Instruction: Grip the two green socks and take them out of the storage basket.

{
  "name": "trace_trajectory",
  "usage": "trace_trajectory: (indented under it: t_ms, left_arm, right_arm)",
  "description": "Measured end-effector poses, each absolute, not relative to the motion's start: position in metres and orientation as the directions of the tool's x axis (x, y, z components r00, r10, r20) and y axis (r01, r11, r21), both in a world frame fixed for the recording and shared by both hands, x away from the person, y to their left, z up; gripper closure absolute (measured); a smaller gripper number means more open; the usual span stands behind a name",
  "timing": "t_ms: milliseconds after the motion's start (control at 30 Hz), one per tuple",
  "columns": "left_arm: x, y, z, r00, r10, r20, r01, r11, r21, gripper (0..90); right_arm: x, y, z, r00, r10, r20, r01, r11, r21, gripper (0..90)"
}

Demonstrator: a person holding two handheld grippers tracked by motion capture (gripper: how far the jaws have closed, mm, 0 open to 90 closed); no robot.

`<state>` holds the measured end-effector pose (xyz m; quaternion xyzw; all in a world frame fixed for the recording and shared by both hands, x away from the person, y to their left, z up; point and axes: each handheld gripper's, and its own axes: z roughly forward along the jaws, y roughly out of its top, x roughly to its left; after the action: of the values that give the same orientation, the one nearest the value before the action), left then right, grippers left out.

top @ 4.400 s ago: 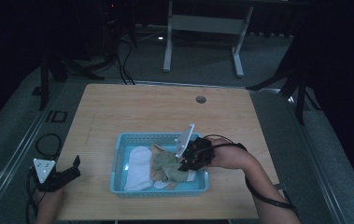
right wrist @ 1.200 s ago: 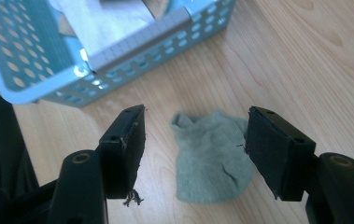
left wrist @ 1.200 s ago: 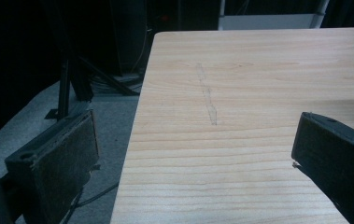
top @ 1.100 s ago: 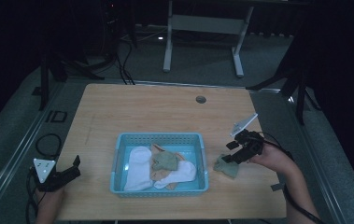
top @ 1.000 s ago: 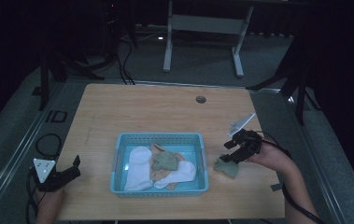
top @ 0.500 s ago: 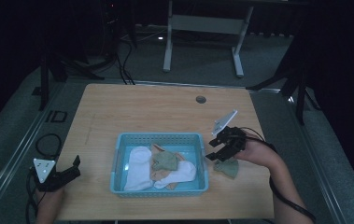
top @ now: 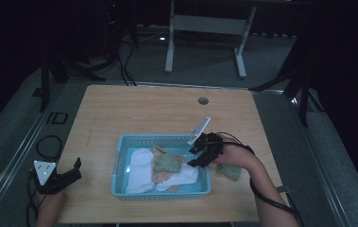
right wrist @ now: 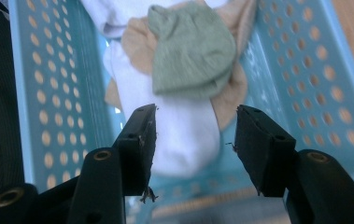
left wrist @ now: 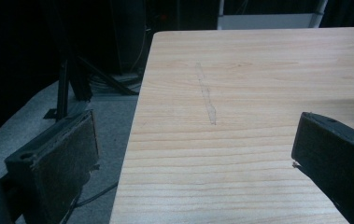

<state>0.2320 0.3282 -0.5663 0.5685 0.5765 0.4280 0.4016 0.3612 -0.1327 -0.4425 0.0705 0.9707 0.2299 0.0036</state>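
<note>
A blue perforated basket (top: 120, 163) sits on the wooden table (top: 143, 109) toward the 6 o'clock edge. It holds a white sock (top: 139, 170), a tan sock (top: 165, 176) and a green sock (top: 167, 162) lying on top of the pile. A second green sock (top: 229, 171) lies on the table just outside the basket at 3 o'clock, partly covered by the right hand (top: 235, 156). A small round grommet (top: 203, 100) is set in the table at 12 o'clock.

The right gripper (top: 200, 153) hangs over the basket's 3 o'clock end, jaws moderately apart and empty, above the white sock (right wrist: 184, 126) and green sock (right wrist: 193, 51). The left gripper (top: 70, 174) rests at the table's 8 o'clock corner, jaws wide apart, holding nothing.
</note>
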Motion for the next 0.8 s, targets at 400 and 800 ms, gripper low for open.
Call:
trace_trajectory:
  t_ms: [400, 800]
  left_arm:
    - [0.232, 0.328, -0.566, -0.026, 0.999, 0.021, 0.309, -0.012, 0.951, 0.4]
    - [0.232, 0.329, -0.566, -0.025, 0.999, 0.020, 0.310, -0.011, 0.951, 0.4]
  right_arm:
    - [0.363, -0.089, -0.457, -0.996, 0.080, 0.040, 0.090, 0.901, 0.423, 51.1]
    - [0.364, -0.056, -0.478, -0.997, 0.045, 0.058, 0.063, 0.930, 0.363, 47.4]
